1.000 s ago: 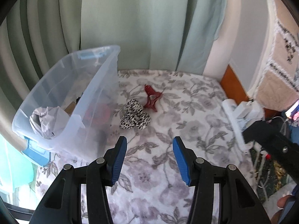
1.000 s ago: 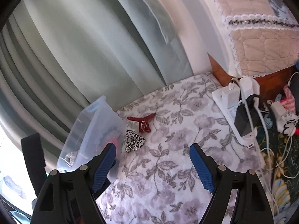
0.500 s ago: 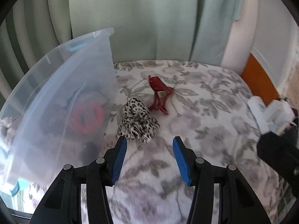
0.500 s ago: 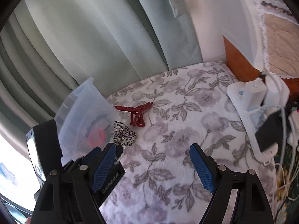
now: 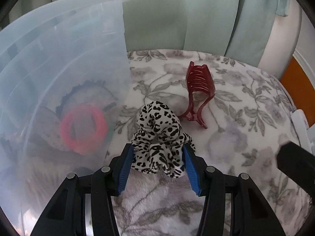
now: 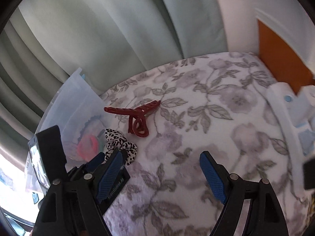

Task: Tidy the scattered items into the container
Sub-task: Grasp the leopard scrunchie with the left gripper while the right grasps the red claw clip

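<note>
1. Left tool (image 5: 158, 164): 2 blue-padded fingers at a middling gap, set to either side of the near end of the leopard-print scrunchie (image 5: 160, 137). The fabric fills the gap and meets both pads; whether the pads press it or only flank it cannot be told.

2. Leopard-print scrunchie: lies bunched on the floral blanket (image 5: 246, 118) of a bed, partly between the left tool's fingers and partly ahead of them.

3. Red claw clip (image 5: 197, 90): on the blanket ahead of the left tool and a little to its right, just beyond the scrunchie and apart from it. From the right tool it sits ahead and to the left.

4. Clear plastic container (image 5: 59, 63): stands on the blanket close on the left tool's left side. Through its wall show a pink ring-shaped hair tie (image 5: 83, 126) and other blurred items.

5. Right tool (image 6: 161, 167): fingers spread wide with only bare blanket between them, holding nothing. The left tool and scrunchie lie just to its left.

6. Green curtains (image 5: 177, 15): hang beyond the bed, ahead of both tools.
</note>
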{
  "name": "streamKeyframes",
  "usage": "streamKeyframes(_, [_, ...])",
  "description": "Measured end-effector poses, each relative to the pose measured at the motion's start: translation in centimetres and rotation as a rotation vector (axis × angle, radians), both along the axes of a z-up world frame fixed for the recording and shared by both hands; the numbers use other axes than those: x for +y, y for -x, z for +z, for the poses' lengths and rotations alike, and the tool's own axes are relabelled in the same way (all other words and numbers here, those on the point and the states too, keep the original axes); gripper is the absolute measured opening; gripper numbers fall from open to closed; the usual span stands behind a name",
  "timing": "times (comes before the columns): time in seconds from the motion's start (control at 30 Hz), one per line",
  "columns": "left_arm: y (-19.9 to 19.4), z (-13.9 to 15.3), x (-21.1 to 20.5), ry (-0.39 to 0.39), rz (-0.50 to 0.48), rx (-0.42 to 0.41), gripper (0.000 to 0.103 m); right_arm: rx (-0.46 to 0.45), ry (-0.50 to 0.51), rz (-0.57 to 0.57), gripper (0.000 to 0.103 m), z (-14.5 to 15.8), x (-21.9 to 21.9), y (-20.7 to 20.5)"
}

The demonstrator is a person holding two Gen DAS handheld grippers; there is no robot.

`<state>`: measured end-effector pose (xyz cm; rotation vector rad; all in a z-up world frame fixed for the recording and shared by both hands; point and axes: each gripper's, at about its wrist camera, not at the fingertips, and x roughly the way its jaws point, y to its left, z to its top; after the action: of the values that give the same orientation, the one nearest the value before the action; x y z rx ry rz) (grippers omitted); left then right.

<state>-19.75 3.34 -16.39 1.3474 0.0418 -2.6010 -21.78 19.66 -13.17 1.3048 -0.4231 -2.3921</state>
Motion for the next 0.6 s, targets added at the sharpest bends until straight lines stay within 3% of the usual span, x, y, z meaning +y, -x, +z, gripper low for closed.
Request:
streamKeyframes(0.17, [0.6,-0.3,-0.5,-0.032,0.008,0.012,0.051,0.007,0.007,0.051,0.083,-1.0,-1.4,2.0])
streamKeyframes(0.5, [1.3,-0.6,-1.5,-0.066,0.021,0.037,0.035,0.004,0.037,0.141,0.078,-3.2,-4.2,5.3])
streamKeyframes(0.6, [0.9,-0.6,-2.0,-0.072,0.032,0.041,0.034,0.003,0.055,0.156,0.075,-3.7,-5.1,6.2])
